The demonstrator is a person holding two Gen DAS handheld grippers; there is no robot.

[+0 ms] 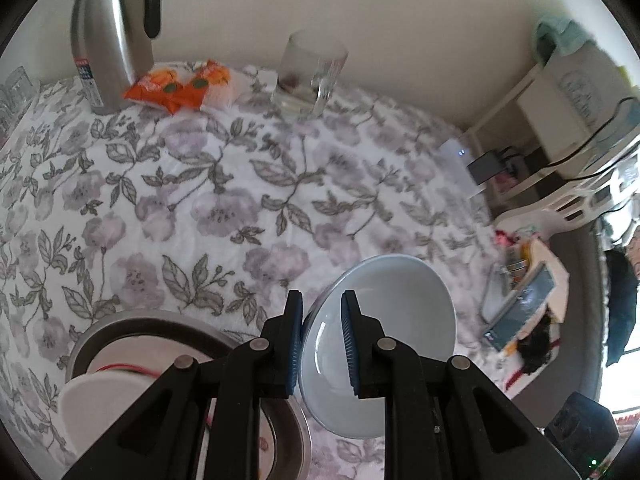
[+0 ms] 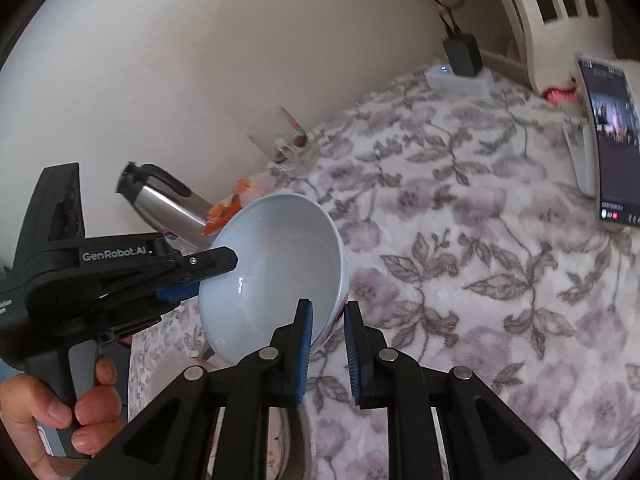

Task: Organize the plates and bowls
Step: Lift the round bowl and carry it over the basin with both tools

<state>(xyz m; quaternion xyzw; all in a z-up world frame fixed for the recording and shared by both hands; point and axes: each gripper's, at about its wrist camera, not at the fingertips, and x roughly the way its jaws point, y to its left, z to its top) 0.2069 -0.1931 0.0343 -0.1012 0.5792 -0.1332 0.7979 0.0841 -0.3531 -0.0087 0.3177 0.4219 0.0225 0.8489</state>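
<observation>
A pale blue bowl hangs tilted above the flowered tablecloth, its inside bare. My left gripper is shut on its rim, one blue pad inside the bowl and one outside. In the right wrist view the left gripper clamps the bowl's far-left rim, with a hand on its grip. My right gripper is shut on the near rim of the same bowl. Below and to the left sits a metal basin with white plates in it.
At the back of the table near the wall stand a steel thermos jug, orange snack packets and a glass mug. A phone is propped at the right, beside a white shelf with cables.
</observation>
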